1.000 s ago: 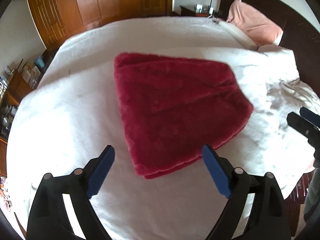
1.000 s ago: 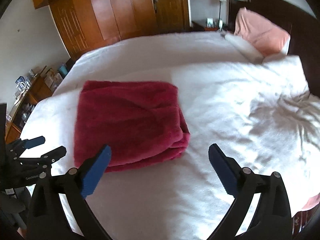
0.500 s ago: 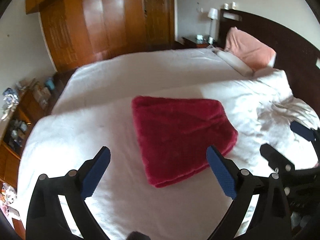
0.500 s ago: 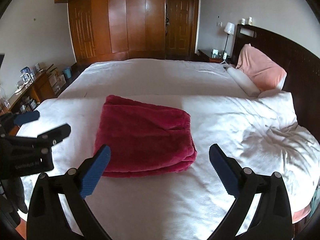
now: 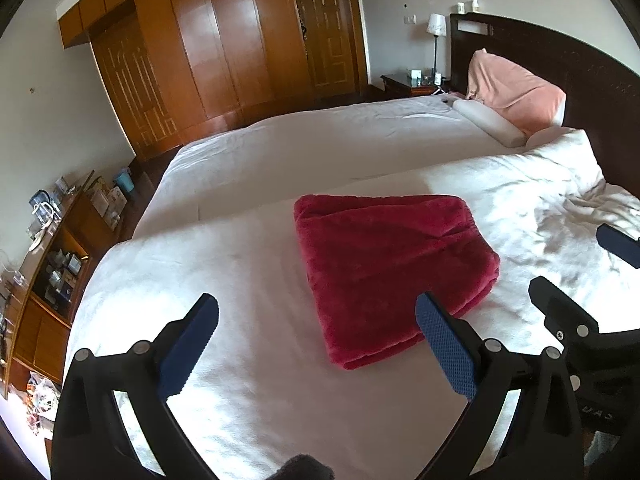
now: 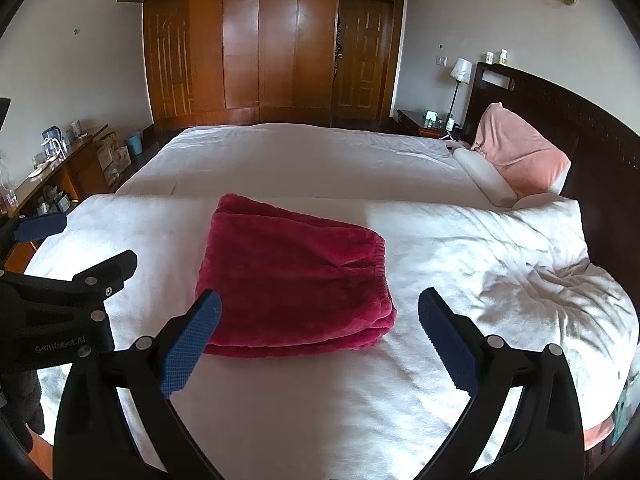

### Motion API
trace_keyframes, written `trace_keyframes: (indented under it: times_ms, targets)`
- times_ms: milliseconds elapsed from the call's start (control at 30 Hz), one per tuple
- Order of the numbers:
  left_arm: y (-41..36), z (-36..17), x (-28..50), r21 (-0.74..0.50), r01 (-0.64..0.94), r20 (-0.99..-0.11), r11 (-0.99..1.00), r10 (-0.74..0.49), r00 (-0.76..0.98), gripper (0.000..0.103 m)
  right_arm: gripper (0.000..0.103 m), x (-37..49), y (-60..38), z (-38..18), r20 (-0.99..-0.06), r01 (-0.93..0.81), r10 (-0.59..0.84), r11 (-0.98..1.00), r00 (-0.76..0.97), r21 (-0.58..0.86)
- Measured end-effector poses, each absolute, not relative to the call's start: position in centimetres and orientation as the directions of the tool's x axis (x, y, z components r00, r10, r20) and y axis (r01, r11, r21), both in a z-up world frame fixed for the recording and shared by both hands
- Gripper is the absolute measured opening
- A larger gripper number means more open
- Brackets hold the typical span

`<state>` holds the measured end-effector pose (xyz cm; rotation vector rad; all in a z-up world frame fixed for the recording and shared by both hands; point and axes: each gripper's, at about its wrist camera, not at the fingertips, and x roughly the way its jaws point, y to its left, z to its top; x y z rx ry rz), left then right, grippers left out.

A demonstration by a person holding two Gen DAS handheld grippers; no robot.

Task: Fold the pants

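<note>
Above the near edge of the bed, the left gripper (image 5: 316,312) is hovering with its blue-padded fingers (image 5: 188,344) spread wide, holding nothing and touching nothing; the right gripper (image 6: 318,316) is hanging beside it, equally wide and empty. Below them the white quilted bed cover (image 6: 320,392) is lying smooth in front and rumpling toward the dark wooden headboard (image 6: 568,120), where a salmon-pink pillow (image 6: 520,152) is leaning. Glossy brown wooden wardrobe doors (image 6: 260,44) are filling the far wall. On the cover, just ahead of both grippers, the fluffy dark-red fleece pants (image 6: 292,280) are resting folded into a thick stacked bundle, the gathered waistband facing the headboard side.
</note>
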<state>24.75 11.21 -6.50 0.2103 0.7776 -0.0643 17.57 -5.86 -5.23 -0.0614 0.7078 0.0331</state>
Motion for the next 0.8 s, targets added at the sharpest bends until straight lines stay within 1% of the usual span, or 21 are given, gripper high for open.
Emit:
trace_keyframes:
  times_ms: [233,600,800]
  targets:
    - [11.2,-7.0,25.3,0.175,0.135,-0.713,0.975,0.031,0.7,0.098,0.1,17.8,-5.9,-5.5,-0.655,-0.051,0.007,0.997,0.756,-0.049]
    - [10.7,-7.5,26.2,0.159,0.162,-0.732,0.974,0.007,0.682,0.098,0.1,18.4,-6.4,-5.8,-0.664,-0.038,-0.008,0.998,0.747,-0.054]
    - [10.8,-7.9,26.2,0.152,0.172,-0.727,0.973,-0.007,0.686,0.098,0.1,18.6,-6.6,-6.3,-0.676,-0.024,-0.019,0.998,0.737,-0.054]
